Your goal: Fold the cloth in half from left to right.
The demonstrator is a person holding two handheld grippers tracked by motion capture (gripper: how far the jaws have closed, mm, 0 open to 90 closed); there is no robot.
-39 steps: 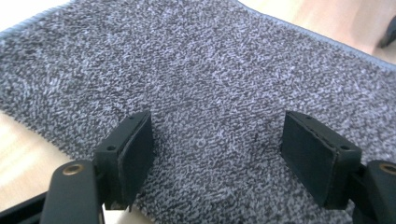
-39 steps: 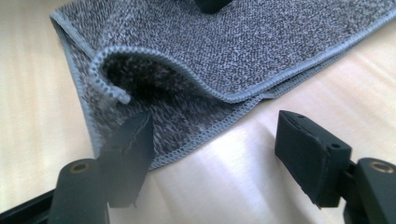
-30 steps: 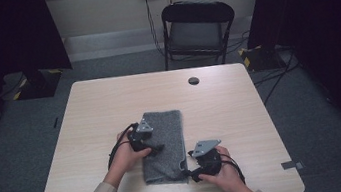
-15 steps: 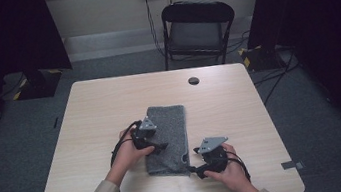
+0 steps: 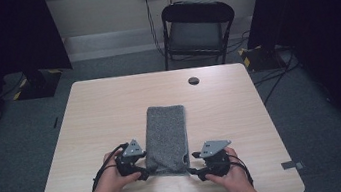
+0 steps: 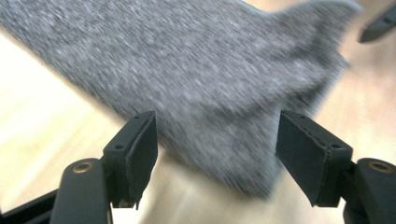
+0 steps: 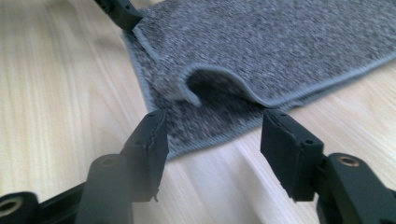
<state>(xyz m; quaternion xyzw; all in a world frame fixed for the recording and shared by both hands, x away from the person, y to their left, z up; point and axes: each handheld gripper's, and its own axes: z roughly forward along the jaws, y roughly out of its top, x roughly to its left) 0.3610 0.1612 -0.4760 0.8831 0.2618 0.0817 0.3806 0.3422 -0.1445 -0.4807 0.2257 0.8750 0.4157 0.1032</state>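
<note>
The folded grey terry-cloth towel [image 5: 167, 139] is laid lengthwise at the middle of the pale wooden bench [image 5: 90, 112], its near corners loose and one hem curled up. The left gripper [image 6: 215, 154] and right gripper [image 7: 212, 144] are held spread at those corners, their jaws having just been closing without cloth pinched. Each corner should be caught through all layers before lifting.
</note>
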